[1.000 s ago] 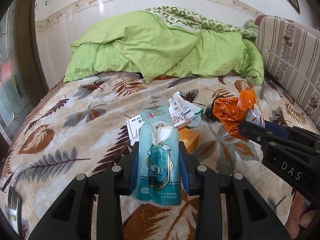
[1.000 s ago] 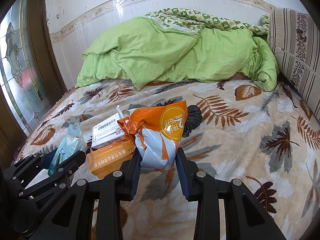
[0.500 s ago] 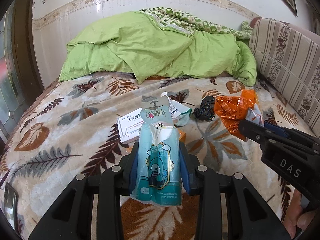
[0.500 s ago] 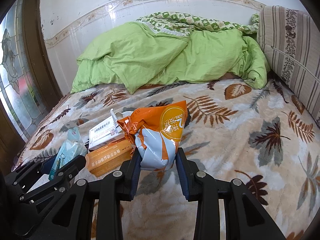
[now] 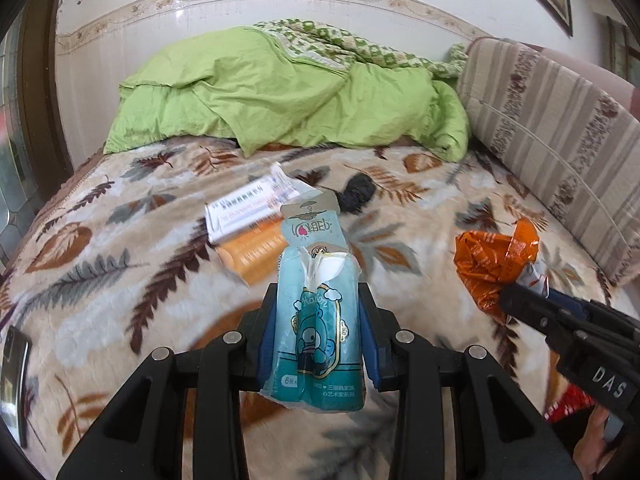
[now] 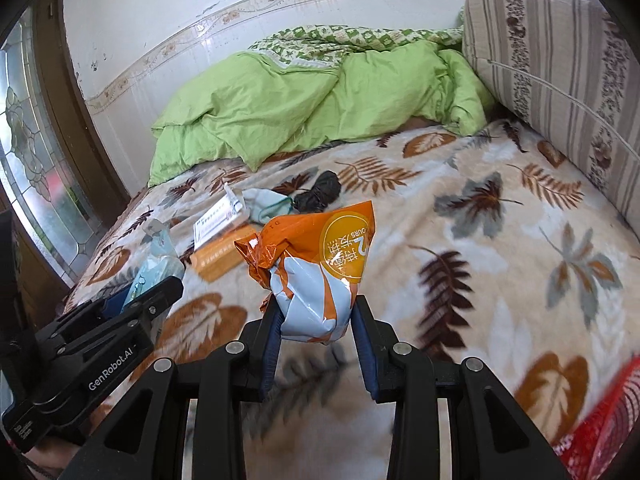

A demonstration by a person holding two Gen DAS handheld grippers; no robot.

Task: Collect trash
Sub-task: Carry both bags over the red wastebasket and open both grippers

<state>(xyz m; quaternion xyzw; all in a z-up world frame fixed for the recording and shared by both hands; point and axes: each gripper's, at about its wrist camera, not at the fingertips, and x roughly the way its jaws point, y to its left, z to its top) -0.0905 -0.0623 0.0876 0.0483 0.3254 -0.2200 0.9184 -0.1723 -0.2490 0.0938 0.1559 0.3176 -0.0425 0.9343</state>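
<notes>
Left gripper: fingers squeeze a blue tissue pack.
Right gripper: fingers squeeze a crumpled orange bag.
Bed: boxes near left edge; right side bare.

A bed blanket fills the scene, with a bunched duvet at its far end against the wall. A long cushion runs along the bed's right side. Near the middle of the blanket lie 2 boxes, one partly on top of the other. Just behind them sits a crumpled mask, and to its right a dark wad. Nearer than these, the left gripper holds a tissue pack upright above the blanket. To its right, the right gripper holds a snack bag. A phone lies at the blanket's near left edge.
</notes>
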